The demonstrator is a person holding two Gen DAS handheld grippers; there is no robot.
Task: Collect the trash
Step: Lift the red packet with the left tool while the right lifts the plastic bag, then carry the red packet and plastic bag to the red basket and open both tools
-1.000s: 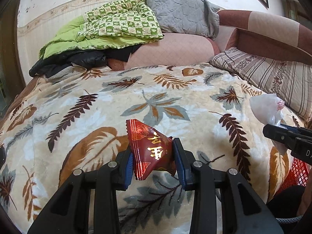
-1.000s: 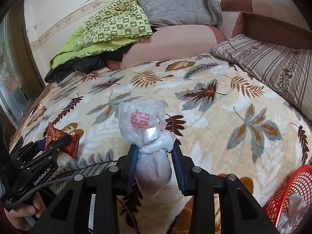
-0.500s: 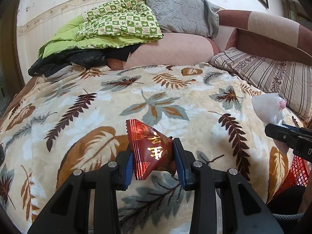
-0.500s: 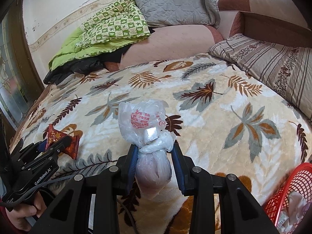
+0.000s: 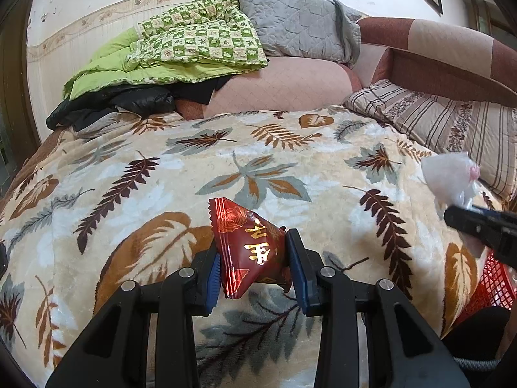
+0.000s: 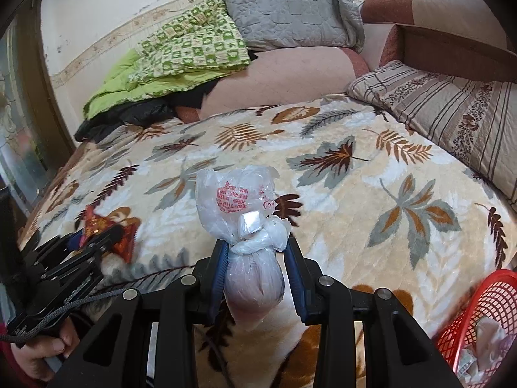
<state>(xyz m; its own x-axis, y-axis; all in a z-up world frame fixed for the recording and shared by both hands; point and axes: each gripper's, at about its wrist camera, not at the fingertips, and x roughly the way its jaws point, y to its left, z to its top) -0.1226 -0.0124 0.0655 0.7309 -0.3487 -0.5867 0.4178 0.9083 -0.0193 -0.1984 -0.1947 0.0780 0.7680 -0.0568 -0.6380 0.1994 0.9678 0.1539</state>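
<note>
Currently both tongs are loaded and held above the bed, near its front edge.

Left gripper [image 5: 253, 266]: closed on a red foil snack wrapper with gold characters [image 5: 248, 245]. Blue pads [image 5: 213, 278] press it from both sides; the wrapper's top corner sticks up and forward past the fingertips, its lower end hangs between the jaws. It is off the cream plush blanket with brown and grey leaf print [image 5: 145, 177]. In the right wrist view the same gripper [image 6: 97, 242] sits at the left edge of the bed, wrapper [image 6: 100, 226] pinched in it, with a person's hand [image 6: 42, 352] on its handle.

Right gripper [image 6: 255, 274]: closed on a knotted clear plastic bag with red print [image 6: 239, 203]. The jaws squeeze the rounded lower bulge just below the knot; the loose printed top stands up past the fingertips. In the left wrist view this bag [image 5: 449, 177] shows at the right edge, with the black fingertips under it.

Red plastic mesh basket [image 6: 478, 320]: past the bed's front right corner, lower than the mattress, with crumpled pale trash inside. It is to the right of the right gripper, not touching it.

Far edge of the bed: folded green checked quilt [image 5: 194, 42], grey quilted pillow [image 5: 297, 22]; striped pillow [image 5: 452, 123] along the right edge.
</note>
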